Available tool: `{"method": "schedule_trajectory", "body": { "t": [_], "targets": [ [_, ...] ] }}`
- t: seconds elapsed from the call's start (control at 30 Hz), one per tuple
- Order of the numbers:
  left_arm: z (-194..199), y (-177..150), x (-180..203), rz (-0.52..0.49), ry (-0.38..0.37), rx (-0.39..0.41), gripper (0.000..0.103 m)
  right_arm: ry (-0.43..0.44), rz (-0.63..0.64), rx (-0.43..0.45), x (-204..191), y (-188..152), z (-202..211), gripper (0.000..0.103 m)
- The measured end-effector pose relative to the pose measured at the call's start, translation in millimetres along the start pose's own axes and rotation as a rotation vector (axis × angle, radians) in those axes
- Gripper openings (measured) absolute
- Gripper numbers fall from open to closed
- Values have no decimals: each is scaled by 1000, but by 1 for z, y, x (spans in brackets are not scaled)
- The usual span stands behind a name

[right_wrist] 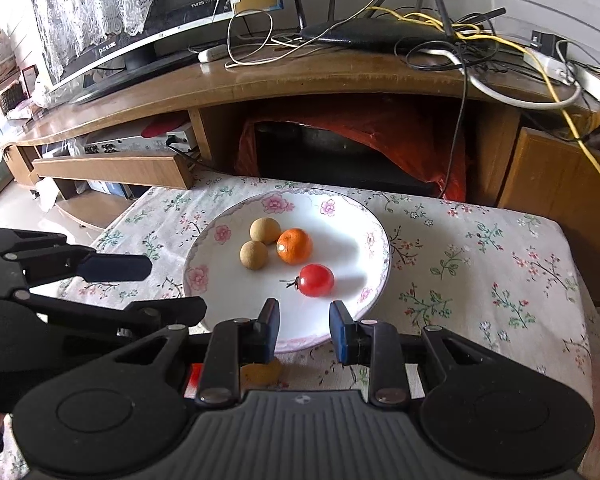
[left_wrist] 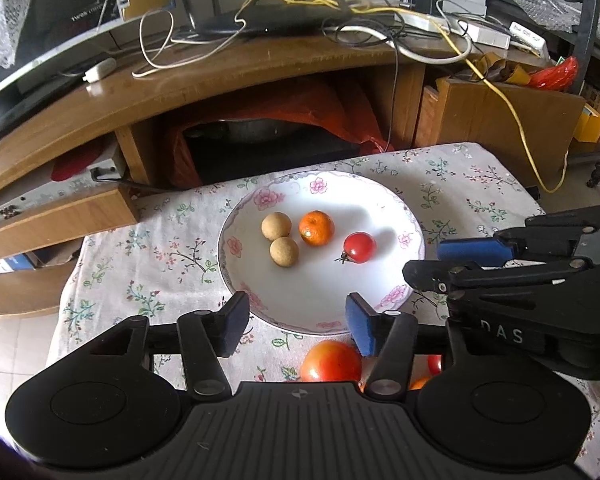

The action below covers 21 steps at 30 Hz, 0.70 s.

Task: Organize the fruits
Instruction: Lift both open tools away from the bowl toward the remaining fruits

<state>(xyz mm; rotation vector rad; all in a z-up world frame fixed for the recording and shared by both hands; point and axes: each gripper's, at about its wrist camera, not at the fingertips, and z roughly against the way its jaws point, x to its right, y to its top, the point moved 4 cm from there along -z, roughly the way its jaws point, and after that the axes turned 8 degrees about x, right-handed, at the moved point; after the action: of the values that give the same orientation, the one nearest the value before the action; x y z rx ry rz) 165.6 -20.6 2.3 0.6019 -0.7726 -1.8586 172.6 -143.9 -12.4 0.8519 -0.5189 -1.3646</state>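
Left wrist view: the left gripper (left_wrist: 296, 318), jaws parted and empty, hangs over the near rim of the white floral-rimmed plate (left_wrist: 414, 236); a large red-orange tomato (left_wrist: 331, 362) lies beneath it on the flowered tablecloth's near edge. Right wrist view: the right gripper (right_wrist: 304, 330), clenched empty, sits farther off.

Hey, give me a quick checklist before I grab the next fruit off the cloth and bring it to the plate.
1. Left gripper empty, fingers apart: ok.
2. Right gripper empty: ok, though there is only a narrow gap between its fingers: not ok for a grab until opened.
3. Free room on the plate: ok; two brown longans, the small orange and the cherry tomato sit toward its far half.
4. Next fruit in view: ok, a large tomato lies on the tablecloth just below the left fingers.
5. Other fruits behind it: cannot tell, mostly hidden.
6. Grippers clear of each other: ok.
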Motion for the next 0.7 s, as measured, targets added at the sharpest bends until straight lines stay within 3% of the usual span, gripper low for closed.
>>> {"method": "schedule_trajectory", "body": {
  "t": [0.33,0.7],
  "targets": [
    [27,-21,6,13,-3,-8,74,-14,6,-5,-11,-18,32,21],
    [55,-48,16,40,-22,-18,77,-36,-39,-15,-21,-47,69,21]
  ]
}}
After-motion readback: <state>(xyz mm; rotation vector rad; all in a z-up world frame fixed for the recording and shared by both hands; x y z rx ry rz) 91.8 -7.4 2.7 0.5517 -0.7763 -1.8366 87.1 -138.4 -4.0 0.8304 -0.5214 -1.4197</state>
